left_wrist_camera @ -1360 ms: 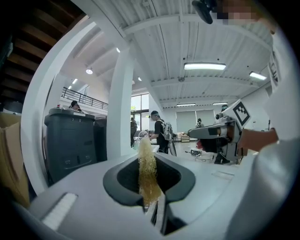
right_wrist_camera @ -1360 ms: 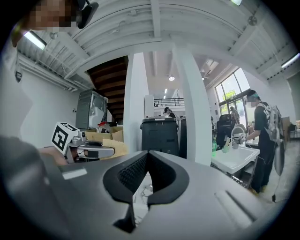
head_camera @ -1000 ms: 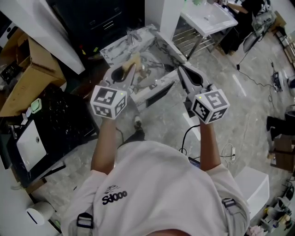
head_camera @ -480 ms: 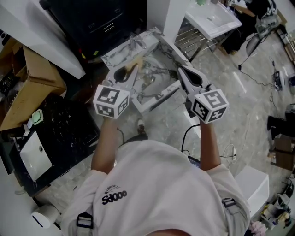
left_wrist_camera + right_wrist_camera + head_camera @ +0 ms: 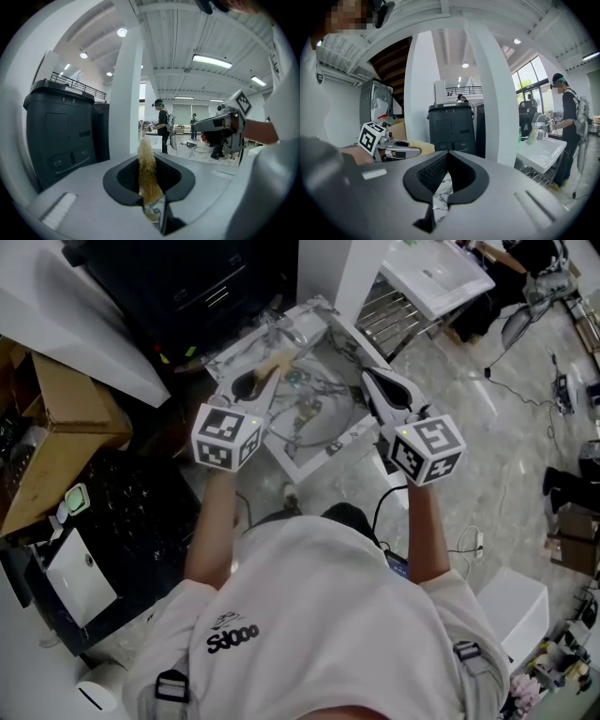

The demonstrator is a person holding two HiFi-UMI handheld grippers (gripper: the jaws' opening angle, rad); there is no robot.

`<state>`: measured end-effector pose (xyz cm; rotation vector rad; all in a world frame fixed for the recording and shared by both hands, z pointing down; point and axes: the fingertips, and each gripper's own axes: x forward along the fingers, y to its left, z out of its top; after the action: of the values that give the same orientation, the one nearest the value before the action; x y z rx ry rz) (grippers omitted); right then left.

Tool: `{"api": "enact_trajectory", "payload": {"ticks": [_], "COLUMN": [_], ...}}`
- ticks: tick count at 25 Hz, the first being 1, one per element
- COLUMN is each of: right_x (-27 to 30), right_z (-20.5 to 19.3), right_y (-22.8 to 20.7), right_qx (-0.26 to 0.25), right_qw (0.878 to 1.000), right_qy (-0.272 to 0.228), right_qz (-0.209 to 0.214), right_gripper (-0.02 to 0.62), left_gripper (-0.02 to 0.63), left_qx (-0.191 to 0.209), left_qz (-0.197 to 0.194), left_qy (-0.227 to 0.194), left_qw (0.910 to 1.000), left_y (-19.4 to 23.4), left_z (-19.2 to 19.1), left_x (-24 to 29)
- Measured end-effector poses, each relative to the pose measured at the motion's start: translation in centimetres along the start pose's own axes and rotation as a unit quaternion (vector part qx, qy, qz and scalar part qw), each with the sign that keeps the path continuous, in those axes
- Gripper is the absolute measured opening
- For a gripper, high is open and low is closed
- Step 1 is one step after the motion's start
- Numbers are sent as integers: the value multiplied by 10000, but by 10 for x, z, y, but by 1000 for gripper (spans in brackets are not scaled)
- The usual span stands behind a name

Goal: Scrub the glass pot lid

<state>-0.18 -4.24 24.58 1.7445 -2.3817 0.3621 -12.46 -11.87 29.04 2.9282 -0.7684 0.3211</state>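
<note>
Claws crept forward a bit; left claw (image 5: 271,367) gripped a tan fibrous scrubber (image 5: 147,171), right claw (image 5: 368,377) clenched empty, round glass lid (image 5: 314,420) sat below, between them.

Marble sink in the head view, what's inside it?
A glass pot lid lies in the marble sink. The left gripper, shut on a tan scrubber, and the right gripper hang over it and cover parts of its floor.
</note>
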Motion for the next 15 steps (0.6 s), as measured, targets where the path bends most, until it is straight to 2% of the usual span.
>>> {"api": "enact_trajectory", "payload": {"ticks": [4, 8, 12, 15], "right_x": [13, 29, 45, 57], "right_z": [-1, -5, -15, -25], "right_y": [-10, -32, -59, -78], "right_qx": [-64, -118, -76, 20], "right_qw": [9999, 9996, 9991, 9985], "right_qy": [124, 252, 407, 534], "right_qz": [-29, -69, 1, 115], "right_gripper": [3, 3, 3, 3], "left_gripper": [52, 54, 54, 54], "left_qx": [17, 276, 606, 654], "left_qz": [22, 21, -42, -20], "left_qy": [141, 381, 833, 1301], "left_qw": [9999, 9989, 9947, 9893], "left_y": [12, 16, 20, 24], "left_z": [-8, -19, -42, -64], "left_x": [13, 34, 60, 78]}}
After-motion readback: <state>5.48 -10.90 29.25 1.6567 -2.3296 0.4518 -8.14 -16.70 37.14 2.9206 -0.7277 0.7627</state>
